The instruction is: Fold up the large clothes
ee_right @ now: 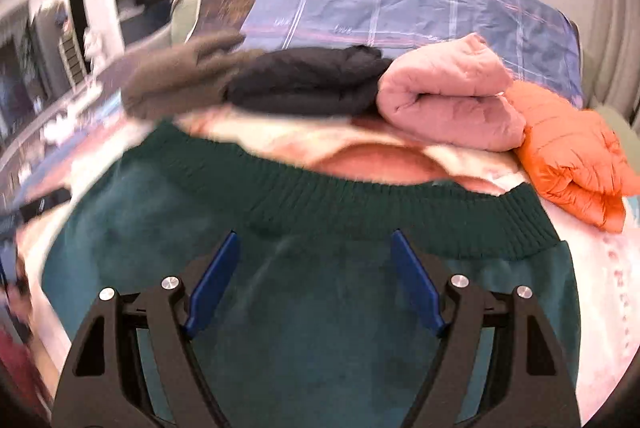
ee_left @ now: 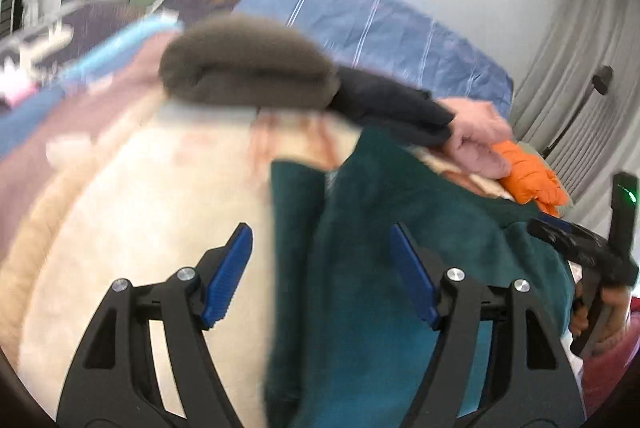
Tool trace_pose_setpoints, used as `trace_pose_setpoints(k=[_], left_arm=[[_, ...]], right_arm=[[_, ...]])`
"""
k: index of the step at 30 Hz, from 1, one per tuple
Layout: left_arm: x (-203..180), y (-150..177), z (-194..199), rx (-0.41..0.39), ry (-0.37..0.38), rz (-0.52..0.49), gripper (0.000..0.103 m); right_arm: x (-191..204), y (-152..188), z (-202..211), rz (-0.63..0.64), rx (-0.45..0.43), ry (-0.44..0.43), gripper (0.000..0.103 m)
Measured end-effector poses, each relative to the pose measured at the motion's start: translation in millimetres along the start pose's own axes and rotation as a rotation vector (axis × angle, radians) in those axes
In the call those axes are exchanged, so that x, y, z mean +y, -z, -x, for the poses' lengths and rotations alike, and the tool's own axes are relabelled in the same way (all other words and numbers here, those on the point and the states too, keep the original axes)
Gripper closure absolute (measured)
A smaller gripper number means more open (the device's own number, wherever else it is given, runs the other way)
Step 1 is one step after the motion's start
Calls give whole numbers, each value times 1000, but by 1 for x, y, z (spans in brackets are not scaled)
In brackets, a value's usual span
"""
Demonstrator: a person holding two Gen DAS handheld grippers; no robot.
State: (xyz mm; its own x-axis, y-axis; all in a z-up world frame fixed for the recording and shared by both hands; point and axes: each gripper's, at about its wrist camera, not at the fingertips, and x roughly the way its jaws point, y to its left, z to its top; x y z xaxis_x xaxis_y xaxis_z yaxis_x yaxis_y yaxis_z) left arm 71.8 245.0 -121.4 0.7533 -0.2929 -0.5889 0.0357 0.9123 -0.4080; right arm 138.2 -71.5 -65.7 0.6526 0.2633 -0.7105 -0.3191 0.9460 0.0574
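Blue-padded fingers of the right hand-held gripper point(ee_right: 314, 280) stand spread at the bottom of the right wrist view, released, with the green sweater point(ee_right: 320, 308) filling the frame beneath them and nothing between the pads. Its ribbed hem point(ee_right: 360, 212) runs across the middle of that frame. In the left wrist view the left hand-held gripper point(ee_left: 322, 276) is likewise released, straddling the sweater's left edge where it meets the cream blanket point(ee_left: 140, 208) at lower left. Along the top of the right wrist view sit folded pieces: a brown-grey bundle point(ee_right: 176, 84), a black one point(ee_right: 308, 80), a pink quilted one point(ee_right: 452, 96) and an orange puffer jacket point(ee_right: 576, 156), with a blue plaid duvet point(ee_right: 400, 4) behind. Both views are motion-blurred, so whether either gripper touches the fabric cannot be told. The likely trouble is a shallow pinch: thick knit may slip from the pads, or a gripper may catch the blanket with the sweater and drag both. A wide fold toward the upper frame could also knock the finished stack, which lies near the hem.
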Motion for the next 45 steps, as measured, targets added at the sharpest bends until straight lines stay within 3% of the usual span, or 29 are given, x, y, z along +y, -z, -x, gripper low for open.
trace_pose_setpoints(k=[1,2,3,6,8,13,15,17,21,25,27,29,37,39,40,41,42,45], left_arm=[[4,5,-13,48,-17,1,31],[6,12,-27,90,-50,-16,25],[7,18,-36,106,-60,-23,24],[16,15,-33,108,-21,37,25],[14,17,-32,108,-27,22,25],[14,13,-23,79,1,11,27],[19,6,-19,86,55,42,28],[21,-9,-18,96,101,58,28],[18,-41,-33,108,117,-19,28],[31,-49,-72,222,158,33,28],[34,-47,-82,245,222,60,27],[34,-44,-91,264,236,54,26],[44,-42,-110,286,332,81,20],[46,-43,-111,286,341,78,20],[45,-44,-113,285,346,75,20],[43,-45,-114,284,351,69,25],[41,-46,-115,283,358,64,38],[36,-48,-112,272,396,44,62]], right_arm=[[4,7,-17,30,69,19,16],[8,16,-31,56,85,26,10],[8,20,-31,58,39,30,10],[7,14,-24,32,62,36,11],[9,14,-14,31,61,53,11],[27,23,26,75,-39,17,11],[43,23,46,134,-88,9,11],[68,23,64,215,-135,-17,11],[129,37,81,398,-189,-105,11],[197,66,68,629,-175,-161,11],[219,74,59,688,-160,-174,11],[241,80,50,741,-138,-191,11],[283,86,1,798,-49,-120,11],[287,87,-3,811,-68,-104,11],[291,87,-4,821,-79,-94,14],[295,86,-6,836,-100,-76,24],[298,86,-9,845,-113,-70,37],[298,84,-12,824,-145,-44,67]])
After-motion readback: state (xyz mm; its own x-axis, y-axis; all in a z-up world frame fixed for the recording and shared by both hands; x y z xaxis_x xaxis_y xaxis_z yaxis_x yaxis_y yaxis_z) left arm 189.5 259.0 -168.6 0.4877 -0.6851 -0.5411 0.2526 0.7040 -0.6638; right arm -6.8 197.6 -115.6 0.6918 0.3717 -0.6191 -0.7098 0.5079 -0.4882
